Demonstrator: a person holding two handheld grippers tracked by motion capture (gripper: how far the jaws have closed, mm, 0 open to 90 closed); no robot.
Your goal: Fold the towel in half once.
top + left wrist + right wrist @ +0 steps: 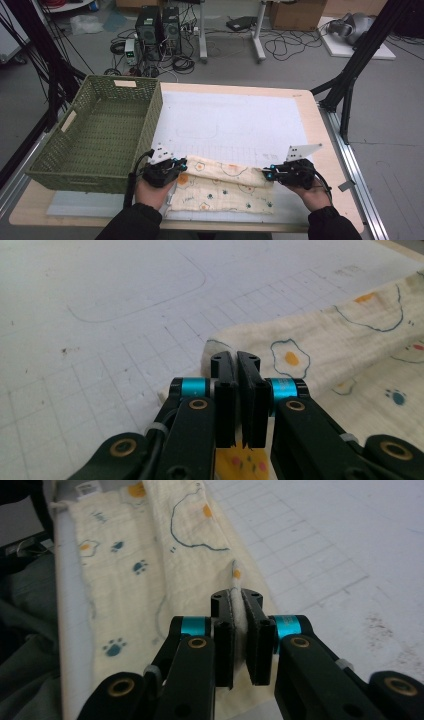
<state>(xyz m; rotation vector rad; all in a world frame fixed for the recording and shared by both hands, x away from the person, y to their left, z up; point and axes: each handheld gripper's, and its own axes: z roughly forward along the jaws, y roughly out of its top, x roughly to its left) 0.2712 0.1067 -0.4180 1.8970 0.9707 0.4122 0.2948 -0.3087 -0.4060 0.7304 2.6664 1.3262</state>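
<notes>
Black jaws of the left gripper [235,371] are pinching the cloth's [220,186] far left corner, with yellow fabric showing between them, while the right gripper [237,611] is clamping a thin raised fold of the soft weave at the far right corner. Cream and lightly crinkled, printed with fried eggs and blue paw marks, the cloth is lying folded in a long strip along the near edge of the white gridded mat [235,120], on the pale wooden table [320,131]. Left of it a rectangular green woven basket [150,120] is sitting, its side close to the left gripper.
</notes>
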